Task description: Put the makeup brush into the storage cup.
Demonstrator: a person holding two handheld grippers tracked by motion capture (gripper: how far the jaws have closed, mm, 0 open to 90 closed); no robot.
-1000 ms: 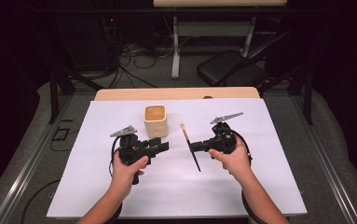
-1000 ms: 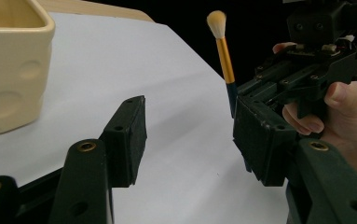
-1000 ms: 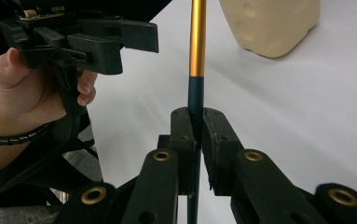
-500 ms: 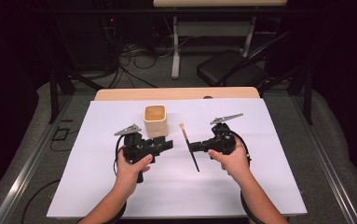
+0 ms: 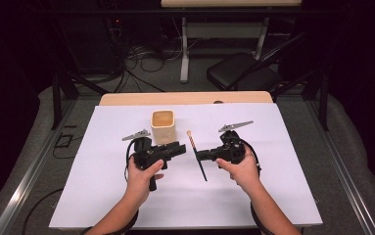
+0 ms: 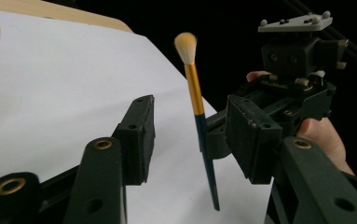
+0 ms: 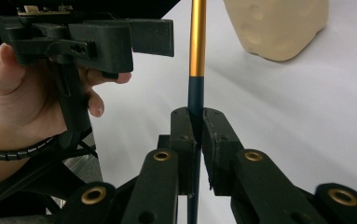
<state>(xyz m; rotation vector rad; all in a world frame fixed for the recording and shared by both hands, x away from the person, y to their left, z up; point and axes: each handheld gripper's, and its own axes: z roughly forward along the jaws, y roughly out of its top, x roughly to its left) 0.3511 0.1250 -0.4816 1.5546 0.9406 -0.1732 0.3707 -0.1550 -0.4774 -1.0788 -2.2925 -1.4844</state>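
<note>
The right gripper [image 5: 198, 155] clamps the dark handle of a makeup brush [image 5: 195, 152], holding it above the white tabletop [image 5: 273, 196]. The left gripper [image 5: 181, 147], jaws apart and just closing, holds nothing beside it. A cream cup [image 5: 163, 126] stands behind.

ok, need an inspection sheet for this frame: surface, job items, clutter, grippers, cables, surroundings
Surface: white sheet over a wooden table, flat and clean.
Job's things: makeup brush, dark handle, gold ferrule, pale bristles, held above the sheet; cream square cup upright behind the left gripper.
Clutter: nothing seen.
Grippers: right gripper shut on the brush handle; left gripper open, jaws just been closing, pointing at the brush; in its own view the brush stands between its pads without contact.
Cables: one trails from each gripper; loose cables on the floor behind the table.
Surroundings: dark room, black chair, second table's legs, metal rails beside the table.
</note>
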